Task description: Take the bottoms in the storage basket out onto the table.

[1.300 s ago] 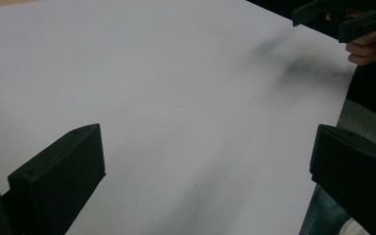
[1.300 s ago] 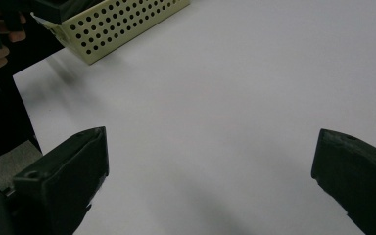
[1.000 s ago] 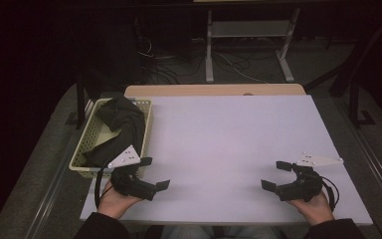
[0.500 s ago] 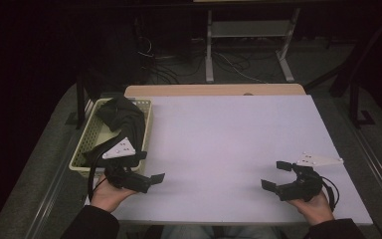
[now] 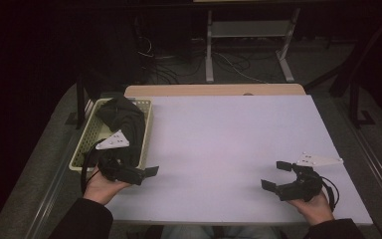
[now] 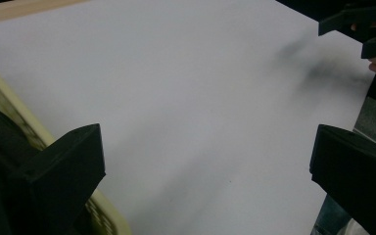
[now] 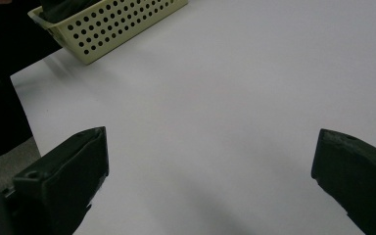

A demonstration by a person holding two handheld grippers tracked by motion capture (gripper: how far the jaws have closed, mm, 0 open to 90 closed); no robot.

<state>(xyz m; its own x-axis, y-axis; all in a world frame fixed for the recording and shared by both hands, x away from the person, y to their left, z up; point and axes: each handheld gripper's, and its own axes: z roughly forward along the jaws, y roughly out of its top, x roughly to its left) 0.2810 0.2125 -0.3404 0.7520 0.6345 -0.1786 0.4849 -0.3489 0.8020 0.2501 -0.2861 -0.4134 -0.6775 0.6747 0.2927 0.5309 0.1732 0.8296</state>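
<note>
The left gripper [image 5: 146, 174] has slid left since a moment ago, right up against the yellow basket [image 5: 87, 144] — the right gripper [image 5: 277, 178] hasn't budged. The dark cloth [image 5: 124, 119] sits heaped in that basket at the left edge of the white worktop [image 5: 229, 144], spilling over the near rim. Both sets of jaws stand wide apart, holding nothing. The risk, as I judge it: the left jaws pinch basket wall along with fabric — then the light basket lifts or skids off the edge. A shallow bite could also drop the cloth midway.
</note>
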